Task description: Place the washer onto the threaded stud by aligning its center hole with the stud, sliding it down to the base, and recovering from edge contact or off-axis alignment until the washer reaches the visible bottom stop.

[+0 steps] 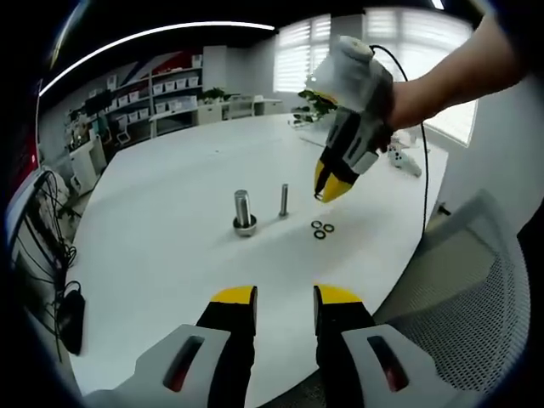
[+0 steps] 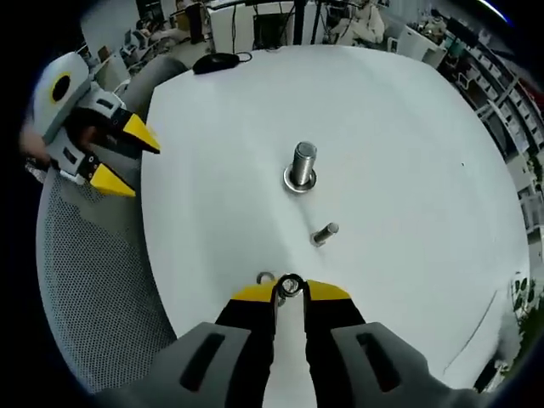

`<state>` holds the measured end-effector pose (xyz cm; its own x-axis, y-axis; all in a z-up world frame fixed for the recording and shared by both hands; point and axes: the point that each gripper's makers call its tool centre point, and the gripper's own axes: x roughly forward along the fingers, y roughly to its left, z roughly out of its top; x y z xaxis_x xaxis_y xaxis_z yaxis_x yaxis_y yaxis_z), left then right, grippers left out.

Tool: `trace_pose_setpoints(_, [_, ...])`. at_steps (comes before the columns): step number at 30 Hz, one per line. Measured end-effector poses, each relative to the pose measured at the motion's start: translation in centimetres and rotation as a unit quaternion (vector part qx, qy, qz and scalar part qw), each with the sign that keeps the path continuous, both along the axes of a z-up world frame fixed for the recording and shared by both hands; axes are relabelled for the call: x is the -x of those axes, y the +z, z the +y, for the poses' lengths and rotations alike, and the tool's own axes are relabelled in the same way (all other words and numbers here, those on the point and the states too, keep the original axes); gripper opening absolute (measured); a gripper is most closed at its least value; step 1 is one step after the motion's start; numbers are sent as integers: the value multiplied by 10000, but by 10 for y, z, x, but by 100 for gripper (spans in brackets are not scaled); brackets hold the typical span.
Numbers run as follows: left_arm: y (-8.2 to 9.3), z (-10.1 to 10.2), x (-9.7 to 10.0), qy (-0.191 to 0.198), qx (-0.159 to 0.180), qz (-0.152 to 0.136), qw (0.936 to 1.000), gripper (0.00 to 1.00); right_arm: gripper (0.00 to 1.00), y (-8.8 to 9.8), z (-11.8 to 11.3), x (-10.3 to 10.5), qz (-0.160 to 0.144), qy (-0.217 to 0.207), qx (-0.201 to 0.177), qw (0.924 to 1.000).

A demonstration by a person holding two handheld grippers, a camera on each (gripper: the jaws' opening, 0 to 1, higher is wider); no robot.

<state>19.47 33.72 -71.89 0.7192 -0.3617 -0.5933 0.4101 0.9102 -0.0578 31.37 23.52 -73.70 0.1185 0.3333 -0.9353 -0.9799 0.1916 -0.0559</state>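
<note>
holding a small dark washer (image 2: pixel 291 286) pinched at the tips of its yellow fingers (image 2: pixel 255 294), the right gripper (image 2: pixel 291 293) hovers above the white surface (image 2: pixel 408 144), near two or three spare washers (image 1: pixel 322 229) that lie flat on it. the task looks to be at its start: the washer is lifted but not yet carried to a stud. two studs stand ahead: a thick threaded stud (image 2: pixel 303 163) that already has a washer (image 2: pixel 299 181) at its base, and a thin stud (image 2: pixel 324 233) beside it that looks bare. which one is meant cannot be told, though the thin one seems likelier. aligning the hole, sliding down and seating at the bottom stop are all left to do.

the left gripper (image 1: pixel 284 299) holds back near the surface's edge, its fingers parted and empty.

the surface is a broad white round-edged one, with a mesh chair (image 1: pixel 476 289) at its rim and a dark mouse-like item (image 2: pixel 218 61) on the far side. the room is an office with shelves (image 1: pixel 161 93), plants (image 1: pixel 319 102) and bright blinded windows (image 1: pixel 408 51).
</note>
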Motion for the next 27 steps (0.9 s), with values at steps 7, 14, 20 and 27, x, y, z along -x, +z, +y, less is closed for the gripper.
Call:
trace_pose_setpoints(7, [0,1,0,9,-6,5,10000,24,14,9,8,-14,-113,60,-9,9999])
trace_pose_setpoints(14, [0,1,0,15,2,-11,10000,24,14,15,21,-22,-308,449,115,9984])
trace_pose_setpoints(20, [1,1,0,25,12,-14,10000,24,14,13,27,-28,-307,526,187,9980])
trace_pose_setpoints(27, [1,1,0,32,25,-21,10000,24,14,8,28,-33,-251,538,282,9978])
